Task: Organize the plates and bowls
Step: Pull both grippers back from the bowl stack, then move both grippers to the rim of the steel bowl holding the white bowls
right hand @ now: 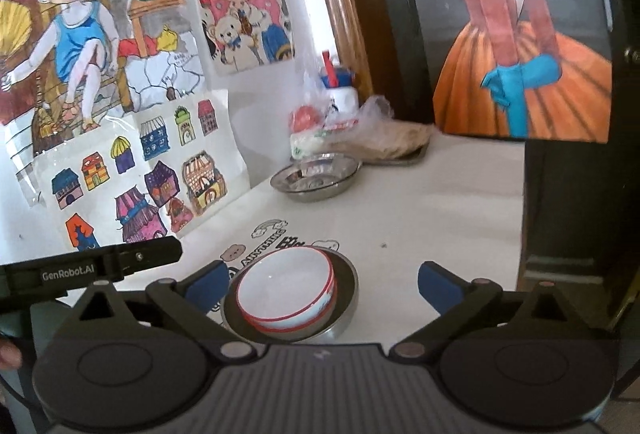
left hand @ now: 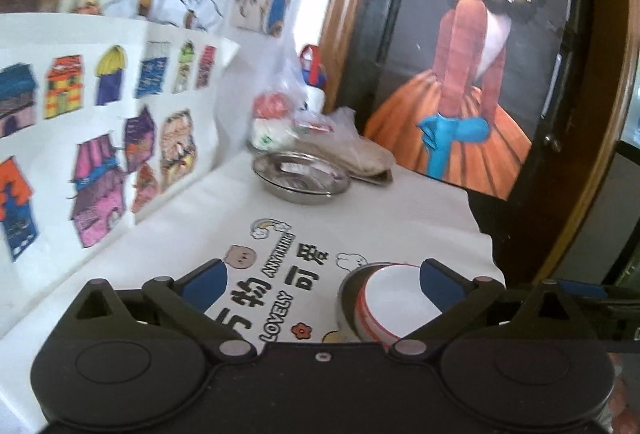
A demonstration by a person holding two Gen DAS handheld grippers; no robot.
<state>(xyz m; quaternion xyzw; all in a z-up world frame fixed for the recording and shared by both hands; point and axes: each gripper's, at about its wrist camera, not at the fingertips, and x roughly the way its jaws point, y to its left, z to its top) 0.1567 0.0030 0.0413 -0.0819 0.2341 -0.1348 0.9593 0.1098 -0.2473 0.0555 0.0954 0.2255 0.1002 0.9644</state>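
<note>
A white bowl with a red rim (right hand: 286,288) sits inside a shallow steel plate (right hand: 347,300) on the white tablecloth, near the front. It also shows in the left wrist view (left hand: 394,308), next to my left gripper's right finger. A second steel plate (right hand: 314,175) lies farther back; it also shows in the left wrist view (left hand: 300,177). My left gripper (left hand: 322,282) is open and empty, just left of the bowl. My right gripper (right hand: 322,284) is open and empty, the bowl near its left finger.
Plastic bags with food and a white bottle (right hand: 340,101) stand at the back, over a flat steel tray (right hand: 400,153). Coloured drawings (right hand: 132,169) lean against the left wall. A framed painting (right hand: 520,53) stands at the right. The table's edge (left hand: 484,234) runs along the right.
</note>
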